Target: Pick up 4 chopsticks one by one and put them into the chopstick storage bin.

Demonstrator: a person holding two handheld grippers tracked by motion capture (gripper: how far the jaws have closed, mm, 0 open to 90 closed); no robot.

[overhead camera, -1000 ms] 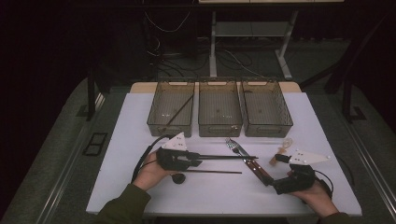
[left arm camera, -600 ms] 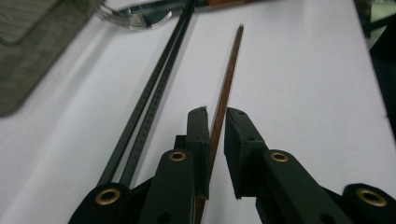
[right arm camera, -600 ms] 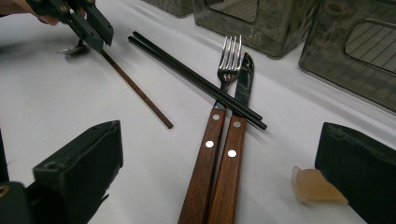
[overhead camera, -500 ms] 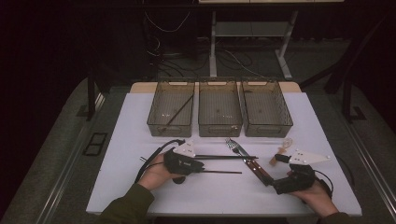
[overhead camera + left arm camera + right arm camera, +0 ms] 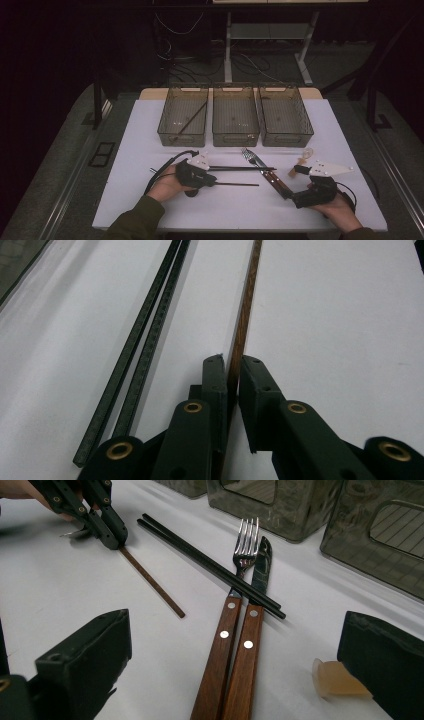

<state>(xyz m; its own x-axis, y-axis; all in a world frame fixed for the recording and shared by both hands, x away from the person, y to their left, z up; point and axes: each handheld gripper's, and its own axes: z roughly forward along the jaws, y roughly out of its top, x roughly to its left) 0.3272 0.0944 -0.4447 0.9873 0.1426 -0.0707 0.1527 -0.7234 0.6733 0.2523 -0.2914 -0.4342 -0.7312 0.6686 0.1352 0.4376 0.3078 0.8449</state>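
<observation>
My left gripper (image 5: 216, 183) lies low on the white table (image 5: 125, 150), and its jaws have just been closing onto the brown chopstick (image 5: 241, 335). In the left gripper view both pads press the thin brown stick between them, so I grip it near its end. The stick lies flat on the table and runs away from my jaws towards the fork (image 5: 243, 550). Just beside the brown chopstick, on the side nearer the three clear bins (image 5: 235, 131), lies a pair of black chopsticks (image 5: 242, 168), side by side and apart from my pads. Their far ends rest across the fork and the knife (image 5: 256, 587), which lie together with wooden handles touching. My right gripper (image 5: 295, 186) rests beyond the knife from the brown chopstick, its jaws wide apart and holding nothing, with a small pale piece (image 5: 336, 680) beside one jaw.
</observation>
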